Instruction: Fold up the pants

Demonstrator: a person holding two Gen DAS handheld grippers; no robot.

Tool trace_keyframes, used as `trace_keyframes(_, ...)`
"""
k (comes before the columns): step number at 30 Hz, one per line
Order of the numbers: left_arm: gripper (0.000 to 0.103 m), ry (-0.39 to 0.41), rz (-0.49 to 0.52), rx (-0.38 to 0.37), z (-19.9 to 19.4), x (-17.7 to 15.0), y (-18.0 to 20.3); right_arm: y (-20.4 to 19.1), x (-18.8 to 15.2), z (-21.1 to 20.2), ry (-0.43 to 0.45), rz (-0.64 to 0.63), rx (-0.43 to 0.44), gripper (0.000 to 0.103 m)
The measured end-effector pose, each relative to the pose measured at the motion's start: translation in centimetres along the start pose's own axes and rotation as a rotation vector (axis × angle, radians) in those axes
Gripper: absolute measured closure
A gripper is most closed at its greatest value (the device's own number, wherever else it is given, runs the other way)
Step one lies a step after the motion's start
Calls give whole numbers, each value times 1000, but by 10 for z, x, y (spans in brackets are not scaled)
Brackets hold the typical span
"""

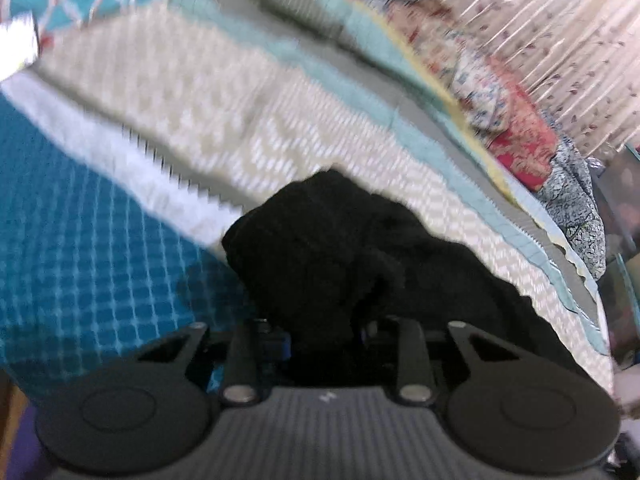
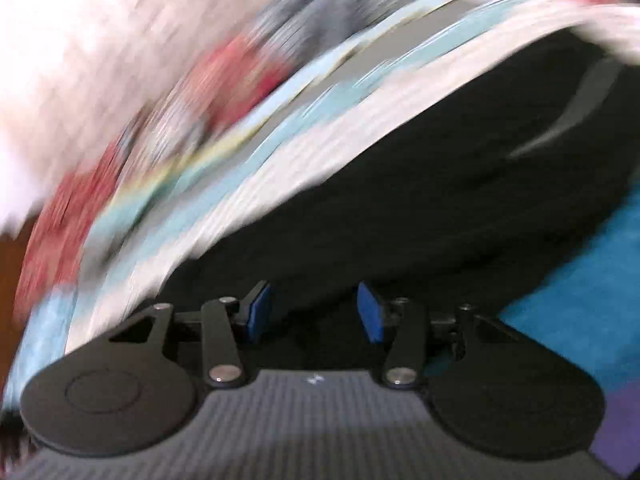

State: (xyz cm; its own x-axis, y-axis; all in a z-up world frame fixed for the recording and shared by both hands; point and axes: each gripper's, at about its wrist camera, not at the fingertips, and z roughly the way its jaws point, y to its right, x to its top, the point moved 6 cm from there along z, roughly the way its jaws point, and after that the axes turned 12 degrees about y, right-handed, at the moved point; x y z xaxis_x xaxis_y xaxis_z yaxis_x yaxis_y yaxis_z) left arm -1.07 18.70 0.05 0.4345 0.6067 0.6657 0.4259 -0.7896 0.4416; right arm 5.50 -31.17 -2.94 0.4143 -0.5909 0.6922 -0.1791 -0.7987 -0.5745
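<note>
- While you look down, the bed cover (image 1: 168, 120), cream with a teal part at the near left, fills most of the view.
- The black pants (image 1: 360, 248) lie bunched on it, near your grippers.
- Your left gripper (image 1: 326, 330) is squeezed on a fold of the pants.
- Your right gripper (image 2: 312, 312) has its blue pads (image 2: 370, 314) about half apart; the picture is too blurry to tell if they hold the pants.
</note>
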Motion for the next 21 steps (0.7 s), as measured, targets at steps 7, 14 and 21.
trace_keyframes(7,79,62,-40,61,-23,13,1,141,83,-77,348,305,-292,50)
trace_keyframes(14,76,-11,-73,171,-18,6,-19,173,77,-52,331,389,-286,50)
trace_keyframes(21,55,-36,-186,156,-41,16,-36,165,81,-40,330,327,-283,50)
